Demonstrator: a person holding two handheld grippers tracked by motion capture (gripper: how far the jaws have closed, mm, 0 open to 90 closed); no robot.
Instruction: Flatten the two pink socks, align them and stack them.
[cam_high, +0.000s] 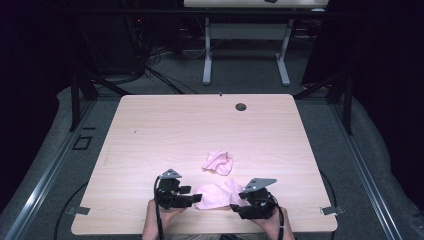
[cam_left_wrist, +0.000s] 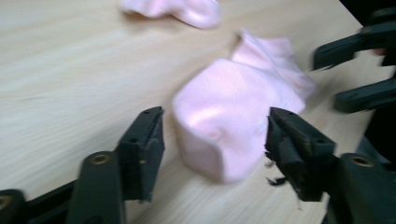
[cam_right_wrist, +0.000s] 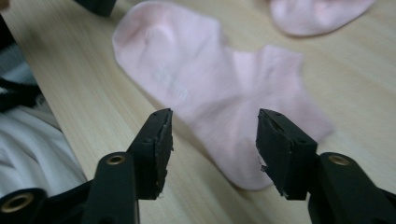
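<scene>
My left claw (cam_left_wrist: 215, 140) and right claw (cam_right_wrist: 212, 140) both gape wide, gripping nothing, one at each end of the near pink sock (cam_high: 216, 195) lying flat on the worktop (cam_high: 165, 130). It looks light, limp and easily bunched; I'd pinch its edges. Farther off lies a crumpled second sock (cam_high: 218, 163).

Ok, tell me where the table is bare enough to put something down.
Bare: the whole far half of the table up to the round hole, and both side edges. Crowded: near edge, where both grippers flank the flat sock, crumpled sock just beyond.
</scene>
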